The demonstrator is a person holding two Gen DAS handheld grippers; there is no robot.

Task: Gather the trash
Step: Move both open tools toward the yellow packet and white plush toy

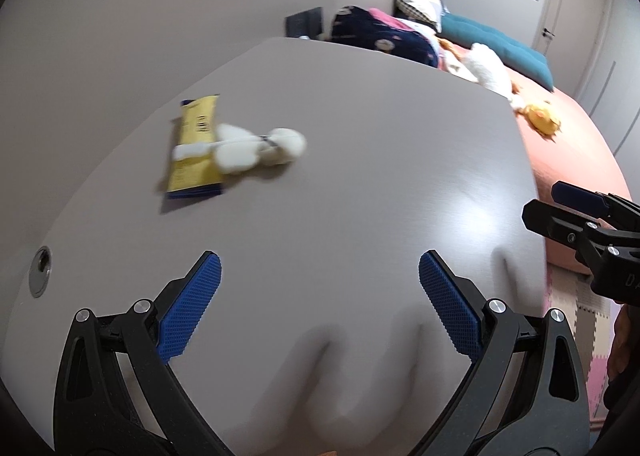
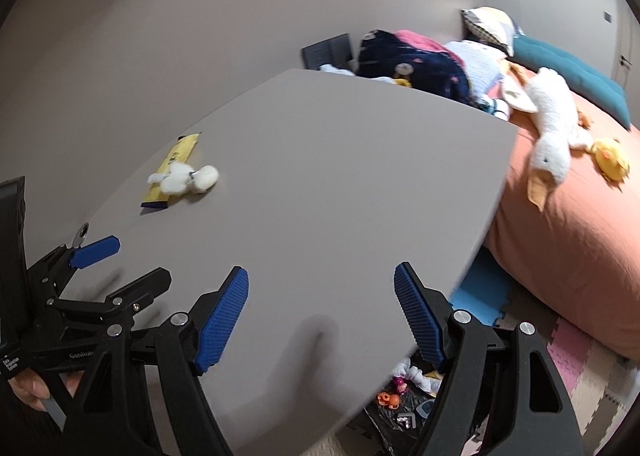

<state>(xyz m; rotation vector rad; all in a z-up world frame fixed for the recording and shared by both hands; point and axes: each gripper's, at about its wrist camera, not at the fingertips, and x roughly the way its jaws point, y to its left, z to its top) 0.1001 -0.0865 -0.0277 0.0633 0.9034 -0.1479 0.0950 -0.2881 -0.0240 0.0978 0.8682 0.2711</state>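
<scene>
Both hand-held grippers, left (image 1: pixel 320 292) and right (image 2: pixel 321 310), spread empty over bare table (image 1: pixel 360 176); yellow wrapper (image 1: pixel 196 148) well ahead near far-left edge

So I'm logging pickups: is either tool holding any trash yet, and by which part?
Nothing is held. The left tool and right tool are both open over the table; the yellow wrapper lies untouched.
</scene>
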